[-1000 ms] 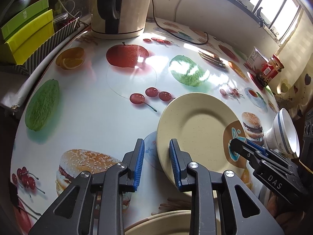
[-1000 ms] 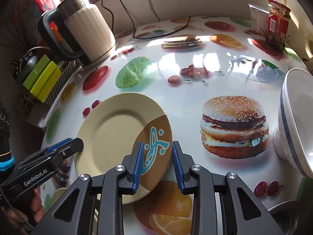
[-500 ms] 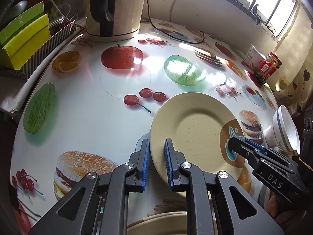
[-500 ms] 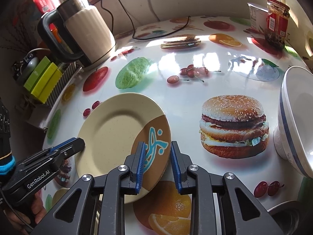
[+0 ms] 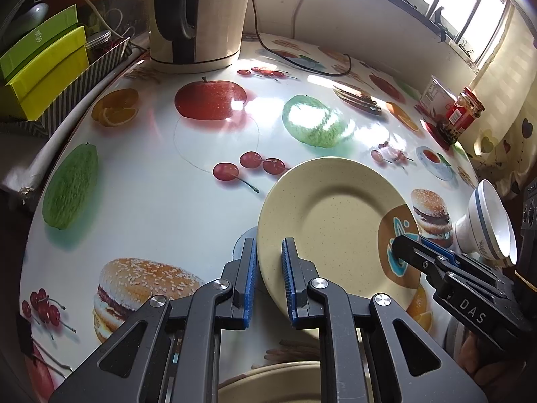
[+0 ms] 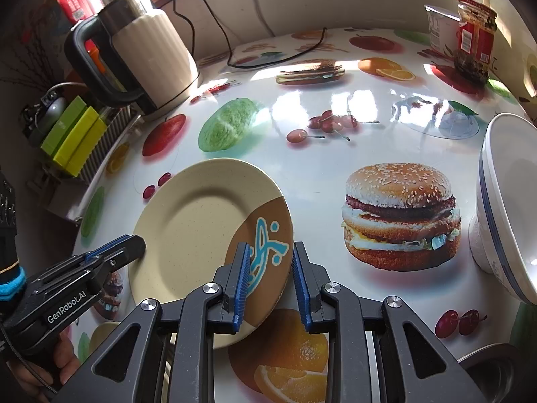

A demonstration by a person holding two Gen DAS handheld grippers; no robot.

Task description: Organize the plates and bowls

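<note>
Both sets of fingers have opened a touch since half a second ago, and the plate sits flatter.

Left wrist view: the left gripper has its blue-padded fingers parted a little, straddling the rim of the cream plate at its 8 o'clock edge. I can't tell whether the pads touch. The plate lies on the fruit-print bench, its brown patch at 4 o'clock, where the right gripper reaches in. A white bowl lies tipped at 3 o'clock, the kettle at 12, and a second plate at 6.

Right wrist view: the right gripper is slightly open too, its fingers bracketing the plate at its brown 5 o'clock edge. The left finger overlaps the rim; the right stands just clear. The left gripper comes in at 8 o'clock, and the bowl is at 3.
</note>
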